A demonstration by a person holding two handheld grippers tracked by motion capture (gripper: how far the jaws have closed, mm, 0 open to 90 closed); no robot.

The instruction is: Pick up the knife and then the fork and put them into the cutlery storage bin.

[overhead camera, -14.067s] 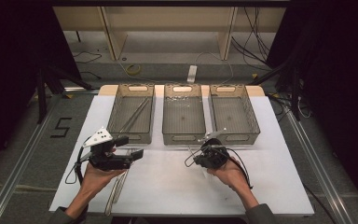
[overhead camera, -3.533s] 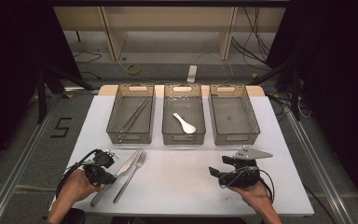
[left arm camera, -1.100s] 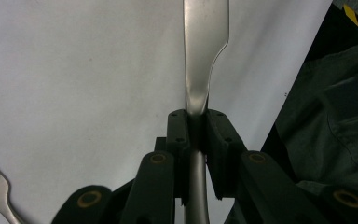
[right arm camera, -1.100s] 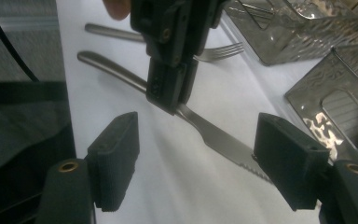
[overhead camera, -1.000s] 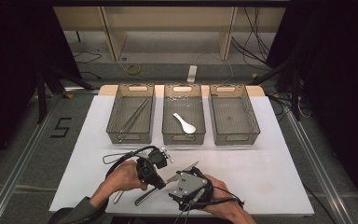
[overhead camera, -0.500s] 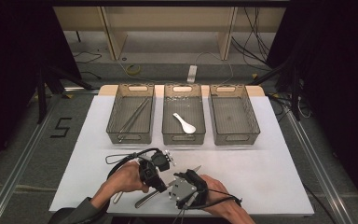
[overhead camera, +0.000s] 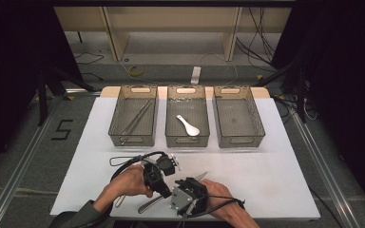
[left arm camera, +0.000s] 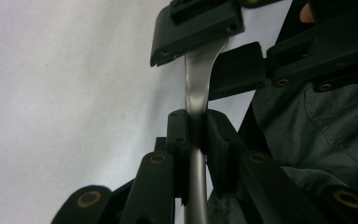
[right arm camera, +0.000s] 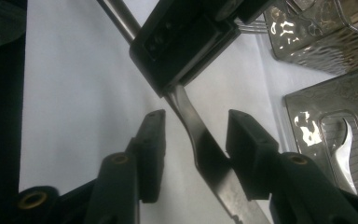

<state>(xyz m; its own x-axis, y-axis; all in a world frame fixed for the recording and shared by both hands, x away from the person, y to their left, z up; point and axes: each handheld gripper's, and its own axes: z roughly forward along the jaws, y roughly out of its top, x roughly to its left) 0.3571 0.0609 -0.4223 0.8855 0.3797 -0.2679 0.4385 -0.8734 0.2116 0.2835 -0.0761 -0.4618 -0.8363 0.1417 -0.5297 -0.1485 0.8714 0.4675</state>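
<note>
A steel table knife [overhead camera: 197, 178] is held just above the white table near its front edge. My left gripper [overhead camera: 165, 191] is shut on the knife's handle [left arm camera: 195, 100], the pads pressing it from both sides. My right gripper [right arm camera: 198, 135] faces it, with the knife's blade end [right arm camera: 205, 149] between the jaws. Those jaws have just been closing, but a gap still shows beside the left pad [right arm camera: 151, 140]. In the high view, the right gripper [overhead camera: 190, 185] sits close to the left one.
Three clear bins stand in a row at the back: the left bin [overhead camera: 116, 118] holds long thin utensils, the middle bin [overhead camera: 171, 118] a white spoon [overhead camera: 188, 125], and the right bin [overhead camera: 259, 118] nothing. A fork [overhead camera: 119, 202] lies by the left hand.
A few seconds ago the grippers were far apart and the knife lay by the fork. Over the last second the right gripper edged left at the knife; the left stayed put.
</note>
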